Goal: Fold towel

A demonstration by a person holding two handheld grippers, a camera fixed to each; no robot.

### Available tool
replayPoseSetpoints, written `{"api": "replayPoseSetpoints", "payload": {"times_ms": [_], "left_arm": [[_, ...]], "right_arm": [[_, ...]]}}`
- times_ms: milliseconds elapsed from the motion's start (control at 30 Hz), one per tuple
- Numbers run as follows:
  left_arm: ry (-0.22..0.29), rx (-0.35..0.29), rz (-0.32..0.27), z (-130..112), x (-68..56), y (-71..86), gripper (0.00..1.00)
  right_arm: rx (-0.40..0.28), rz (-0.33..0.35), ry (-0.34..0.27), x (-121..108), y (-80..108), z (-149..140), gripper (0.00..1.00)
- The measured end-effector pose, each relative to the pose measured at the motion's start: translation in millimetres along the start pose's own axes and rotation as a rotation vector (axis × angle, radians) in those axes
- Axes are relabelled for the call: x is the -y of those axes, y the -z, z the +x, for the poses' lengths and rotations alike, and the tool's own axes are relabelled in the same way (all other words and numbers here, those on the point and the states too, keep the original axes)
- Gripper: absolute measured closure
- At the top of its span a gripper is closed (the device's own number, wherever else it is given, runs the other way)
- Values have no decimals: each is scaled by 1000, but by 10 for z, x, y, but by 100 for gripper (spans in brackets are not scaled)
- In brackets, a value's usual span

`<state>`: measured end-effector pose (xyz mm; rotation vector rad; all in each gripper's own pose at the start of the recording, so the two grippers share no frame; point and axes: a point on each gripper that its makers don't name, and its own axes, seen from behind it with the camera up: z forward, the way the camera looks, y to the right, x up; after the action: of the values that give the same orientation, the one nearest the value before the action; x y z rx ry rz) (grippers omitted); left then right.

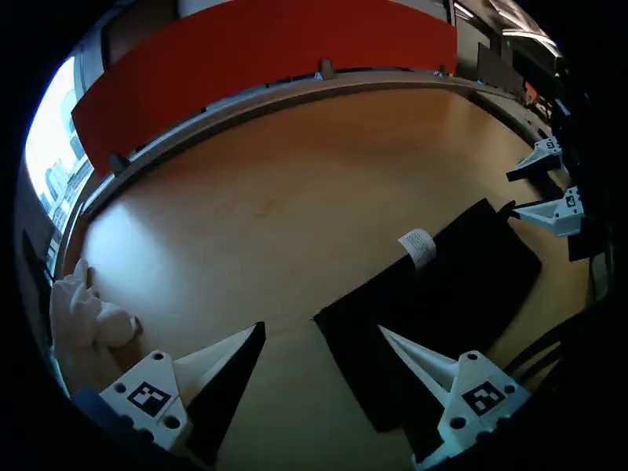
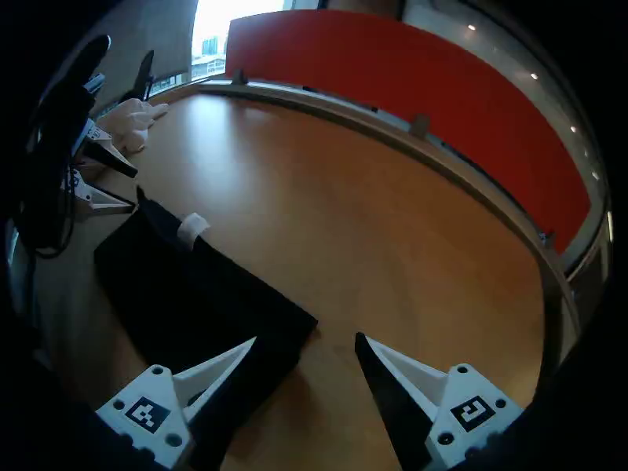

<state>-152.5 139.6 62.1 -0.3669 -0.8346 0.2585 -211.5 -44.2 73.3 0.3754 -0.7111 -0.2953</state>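
At the near edge of the left gripper view, the left gripper (image 1: 320, 327) stood open, its two white plastic fingers spread wide with nothing held between them. Each finger had a dark inner face and carried a square black-and-white marker. Its right finger lay over the near corner of the towel (image 1: 439, 306); its left finger lay over bare counter (image 1: 275, 196). Contact with the cloth could not be determined.

At the bottom of the right gripper view, the right gripper (image 2: 306, 337) was likewise open and empty. Its left finger was over the towel's end and its right finger over bare wood.

The towel was black, matte fabric, folded into a long rectangle and lying flat between the two grippers. The counter was smooth, wood-toned and slightly glossy. A small white label (image 1: 417, 246) projected from one long edge of the towel; no writing on it was legible.

Farther off, a white soft object (image 1: 82, 314) rested near the counter edge. A smooth red partition panel (image 2: 408, 86) ran along the far side, with a bright window (image 1: 51, 169) beyond.
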Motion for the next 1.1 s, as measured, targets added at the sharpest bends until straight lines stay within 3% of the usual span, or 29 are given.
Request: {"api": "replayPoseSetpoints", "payload": {"times_ms": [367, 667, 1100], "left_arm": [[19, -3, -6, -89, -22, 141, 5], [53, 15, 2, -396, -74, 352, 5], [158, 32, 38, -857, -145, 699, 4]], "right_arm": [[-4, 9, -4, 75, 96, -36, 13], [-17, 25, -32, 254, 318, -194, 13], [-16, 28, -58, 418, 586, -461, 13]]}}
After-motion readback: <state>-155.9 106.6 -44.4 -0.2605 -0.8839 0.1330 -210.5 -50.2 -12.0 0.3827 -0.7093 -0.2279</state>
